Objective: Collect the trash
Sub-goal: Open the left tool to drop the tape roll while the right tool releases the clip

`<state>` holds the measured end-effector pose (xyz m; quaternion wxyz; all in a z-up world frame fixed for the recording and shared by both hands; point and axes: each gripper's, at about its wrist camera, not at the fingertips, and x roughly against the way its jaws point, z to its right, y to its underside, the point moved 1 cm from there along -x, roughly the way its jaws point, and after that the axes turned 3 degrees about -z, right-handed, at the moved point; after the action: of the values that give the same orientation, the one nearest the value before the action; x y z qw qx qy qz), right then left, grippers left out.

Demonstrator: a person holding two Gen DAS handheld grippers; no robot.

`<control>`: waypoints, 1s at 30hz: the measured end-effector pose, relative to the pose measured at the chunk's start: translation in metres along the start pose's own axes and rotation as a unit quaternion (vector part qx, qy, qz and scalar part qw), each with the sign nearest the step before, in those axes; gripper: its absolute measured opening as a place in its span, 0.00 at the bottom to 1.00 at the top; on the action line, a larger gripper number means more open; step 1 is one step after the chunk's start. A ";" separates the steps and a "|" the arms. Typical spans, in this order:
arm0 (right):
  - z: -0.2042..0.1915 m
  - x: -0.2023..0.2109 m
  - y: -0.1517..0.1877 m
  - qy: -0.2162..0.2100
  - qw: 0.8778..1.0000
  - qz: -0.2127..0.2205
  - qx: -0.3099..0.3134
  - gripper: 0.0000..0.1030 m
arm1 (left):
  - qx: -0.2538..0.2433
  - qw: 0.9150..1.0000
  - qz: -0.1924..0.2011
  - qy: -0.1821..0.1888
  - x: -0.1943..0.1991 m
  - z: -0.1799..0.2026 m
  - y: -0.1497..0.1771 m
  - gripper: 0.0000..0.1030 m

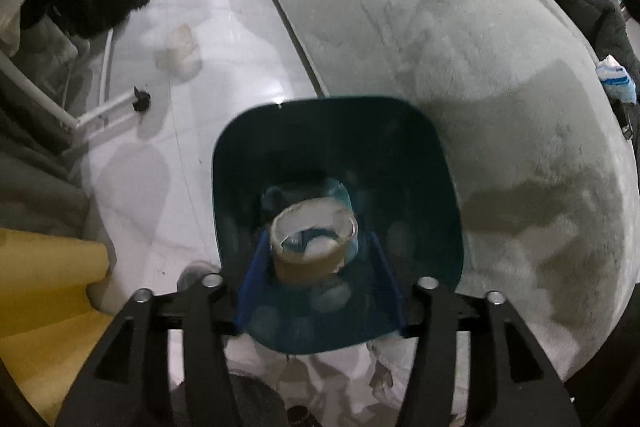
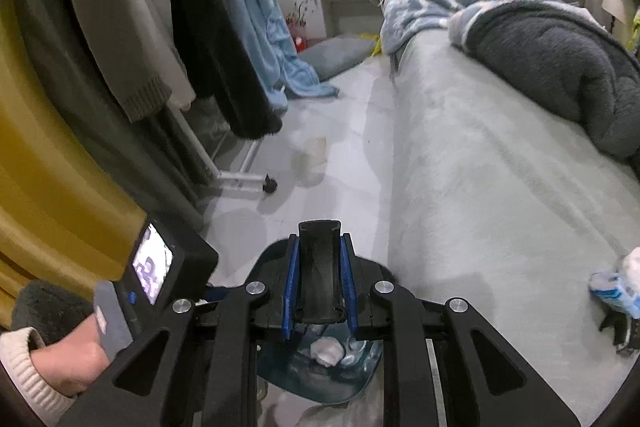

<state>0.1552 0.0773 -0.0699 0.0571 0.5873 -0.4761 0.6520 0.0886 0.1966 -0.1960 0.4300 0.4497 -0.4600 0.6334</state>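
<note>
In the left wrist view a brown cardboard tape core (image 1: 314, 247) sits between the blue pads of my left gripper (image 1: 318, 241). The jaws stand wider than the core, with a gap on its right side, so nothing presses on it. Right below lies the mouth of a dark teal bin (image 1: 420, 163) with pale crumpled paper (image 1: 332, 293) inside. In the right wrist view my right gripper (image 2: 320, 241) is shut on the bin's black handle (image 2: 320, 267). The bin (image 2: 360, 383) shows under the fingers with a white paper wad (image 2: 326, 351) in it.
A bed with a grey-green cover (image 1: 460, 47) runs along the right, with a blue tissue pack (image 2: 618, 291) near its edge. A clothes rack's white foot and caster (image 1: 140, 99) and hanging clothes (image 2: 208, 27) stand left. A yellow curtain (image 2: 48, 167) hangs nearby. A person's hand (image 2: 68, 359) holds the left gripper.
</note>
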 end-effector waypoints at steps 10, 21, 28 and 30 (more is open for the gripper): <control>-0.008 -0.058 0.016 0.005 0.997 -0.072 0.011 0.19 | -0.001 1.000 0.019 0.005 0.021 -0.015 0.008 0.74; -0.015 -0.117 0.048 0.009 0.988 -0.156 0.016 0.19 | 0.015 0.998 0.067 0.010 0.056 -0.038 0.011 0.78; -0.021 -0.144 0.063 0.020 0.980 -0.196 0.029 0.20 | 0.019 0.994 0.105 0.021 0.080 -0.048 0.014 0.78; -0.019 -0.148 0.066 0.026 0.978 -0.204 0.029 0.20 | 0.016 0.992 0.120 0.018 0.090 -0.048 0.015 0.78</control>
<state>0.1449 0.1264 -0.2248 0.1845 0.6563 -0.3251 0.6554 0.0455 0.2515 -0.1204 0.3517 0.3867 -0.4929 0.6955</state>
